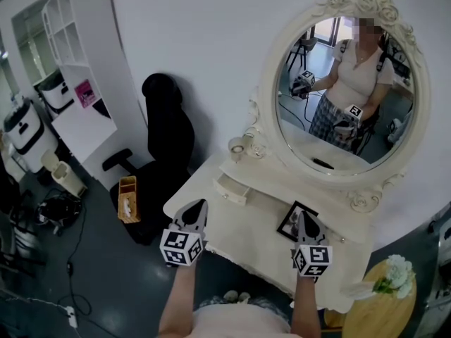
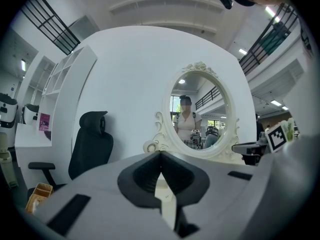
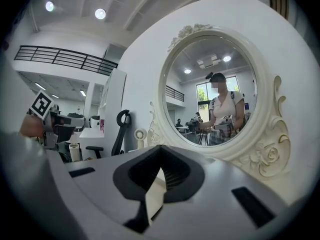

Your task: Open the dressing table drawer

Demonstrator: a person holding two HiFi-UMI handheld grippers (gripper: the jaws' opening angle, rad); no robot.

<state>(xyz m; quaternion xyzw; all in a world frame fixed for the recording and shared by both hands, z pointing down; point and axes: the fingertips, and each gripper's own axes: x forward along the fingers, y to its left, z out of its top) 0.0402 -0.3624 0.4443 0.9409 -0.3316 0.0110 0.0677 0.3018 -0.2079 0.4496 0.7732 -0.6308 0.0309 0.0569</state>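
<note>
White wall backs a cream dressing table [image 1: 239, 231] with a carved oval mirror [image 1: 345, 94], and the glass shows a person standing with a tool in each hand. To the left, a black office chair [image 1: 168, 143] stands against the wall, with a small wooden box [image 1: 128, 199] on the dark floor beside it and a white shelf unit [image 1: 77, 62] further off.

The drawer [image 1: 232, 189] sits at the left end of the low tier under the mirror, just below a small round fan [image 1: 237, 148]. Its front seems to stand slightly forward of the tier, though I cannot be sure.

The left gripper [image 1: 202, 204] is held over the table's near left edge with its jaws clenched together on nothing, its tip short of the drawer and apart from it. The right gripper [image 1: 303, 215] is also clenched and empty. Its tip is over a dark picture frame [image 1: 290, 225] lying on the tabletop.
</note>
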